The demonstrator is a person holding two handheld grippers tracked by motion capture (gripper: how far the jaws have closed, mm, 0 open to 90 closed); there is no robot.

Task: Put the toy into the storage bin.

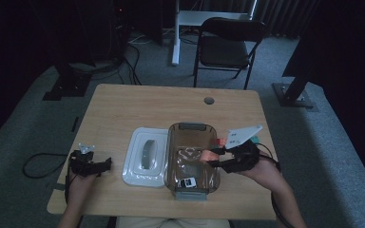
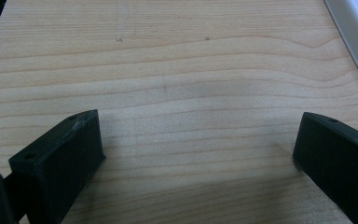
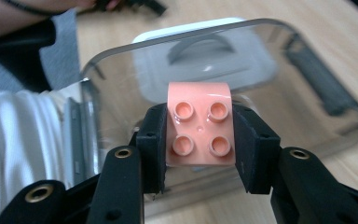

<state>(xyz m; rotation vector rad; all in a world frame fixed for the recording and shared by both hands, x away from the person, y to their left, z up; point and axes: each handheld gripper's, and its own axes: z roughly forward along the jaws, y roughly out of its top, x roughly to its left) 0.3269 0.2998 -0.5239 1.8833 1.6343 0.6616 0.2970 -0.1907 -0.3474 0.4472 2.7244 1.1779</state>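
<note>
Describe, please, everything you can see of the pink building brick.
The pink brick looks like glossy plastic, squarish, with four round studs in a two-by-two pattern on the face toward the right gripper view's camera; its far edge looks rounded. The right gripper holds it by two opposite sides, the black fingers pressing on it. It hangs above the clear container, touching nothing else.

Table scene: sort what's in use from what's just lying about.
In use:
pink four-stud plastic brick, clamped in right gripper
clear brown plastic container

Lying about:
white lid with grey handle
small white item in container
black folding chair
</note>
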